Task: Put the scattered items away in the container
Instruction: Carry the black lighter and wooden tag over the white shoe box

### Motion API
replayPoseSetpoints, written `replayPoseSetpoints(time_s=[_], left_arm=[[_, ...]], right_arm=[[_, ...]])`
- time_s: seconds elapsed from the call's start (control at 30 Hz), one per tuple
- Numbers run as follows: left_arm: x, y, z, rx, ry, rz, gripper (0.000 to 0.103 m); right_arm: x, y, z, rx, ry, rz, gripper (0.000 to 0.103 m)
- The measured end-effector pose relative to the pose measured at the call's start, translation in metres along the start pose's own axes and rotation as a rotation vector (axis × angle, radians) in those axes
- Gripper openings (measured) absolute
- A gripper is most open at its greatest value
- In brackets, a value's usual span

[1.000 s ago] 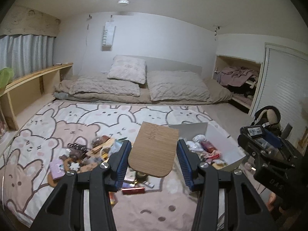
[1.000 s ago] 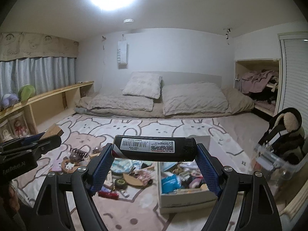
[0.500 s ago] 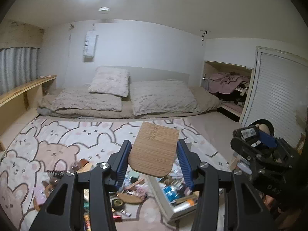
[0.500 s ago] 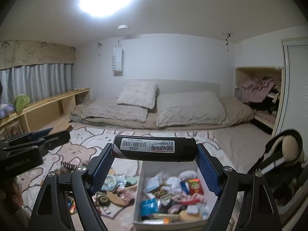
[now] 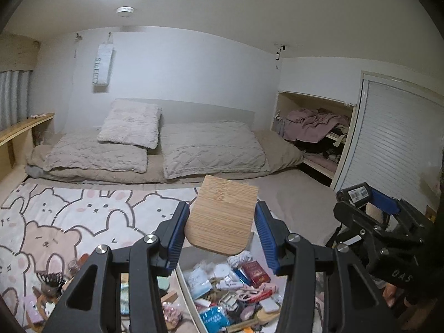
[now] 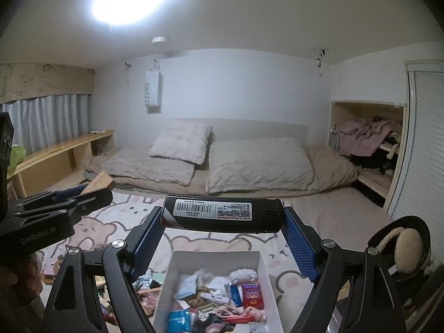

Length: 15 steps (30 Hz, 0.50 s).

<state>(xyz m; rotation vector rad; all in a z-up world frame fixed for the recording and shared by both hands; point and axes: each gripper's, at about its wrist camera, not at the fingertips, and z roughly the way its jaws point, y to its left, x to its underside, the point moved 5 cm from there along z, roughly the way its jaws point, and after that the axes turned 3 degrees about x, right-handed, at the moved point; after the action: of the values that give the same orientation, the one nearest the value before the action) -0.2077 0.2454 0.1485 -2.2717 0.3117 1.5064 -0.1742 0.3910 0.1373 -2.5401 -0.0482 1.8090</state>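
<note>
Right wrist view: a black tube [image 6: 222, 215] was clamped crosswise in the right gripper [image 6: 222, 238] above the white box [image 6: 216, 255], seemingly for dropping; a bamboo board [image 5: 222, 219] was pinched by the left gripper [image 5: 220, 236].

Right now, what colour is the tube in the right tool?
Black, with a white barcode label; the tube shows best in the right wrist view.

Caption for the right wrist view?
Right gripper holding a black tube endwise above a white box of small items.
</note>
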Motion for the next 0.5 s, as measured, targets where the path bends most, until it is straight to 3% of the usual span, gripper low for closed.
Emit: replayPoseSetpoints(time_s=[0.5], left_arm=[[0.026,0.027,0.089,0.000,0.098,-0.005,0.048]], right_arm=[[0.032,-0.012,0.109,-0.030,0.240,0.019,0.084]])
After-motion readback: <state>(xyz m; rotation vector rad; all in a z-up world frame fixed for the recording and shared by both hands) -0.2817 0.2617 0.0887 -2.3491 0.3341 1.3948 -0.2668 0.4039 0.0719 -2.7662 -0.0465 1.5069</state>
